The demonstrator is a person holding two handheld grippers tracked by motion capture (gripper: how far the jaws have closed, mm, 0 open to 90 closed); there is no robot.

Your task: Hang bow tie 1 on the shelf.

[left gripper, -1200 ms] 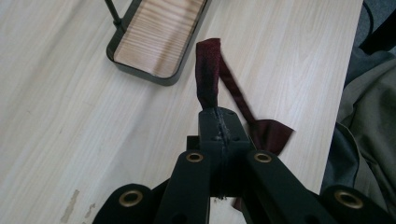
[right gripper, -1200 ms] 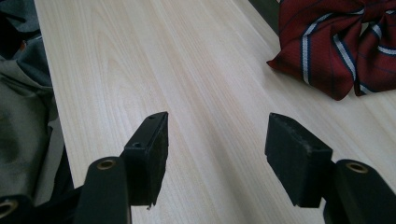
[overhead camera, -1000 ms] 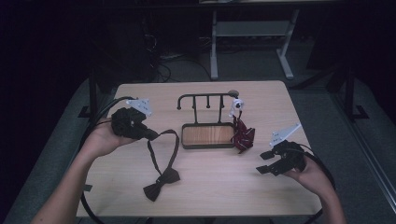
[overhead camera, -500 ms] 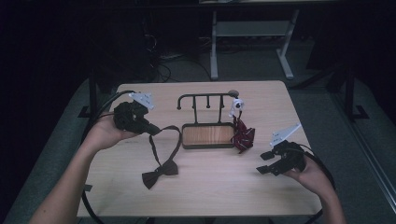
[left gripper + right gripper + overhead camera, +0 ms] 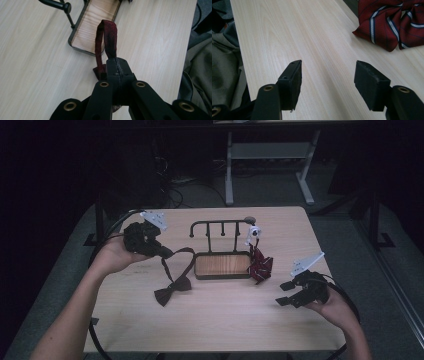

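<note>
No readable text from my station, no labels, brands, numbers or signs on anything I can see, far or near, in my views

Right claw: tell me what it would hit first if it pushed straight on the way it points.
Probably nothing soon. The open right claw looks along the bare pale wooden table; the dark red striped bow tie lies off to one side of that line, though depth is hard to judge.

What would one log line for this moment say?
left gripper: shut on bow tie strap | right gripper: open, idle | striped bow tie: beside rack
</note>
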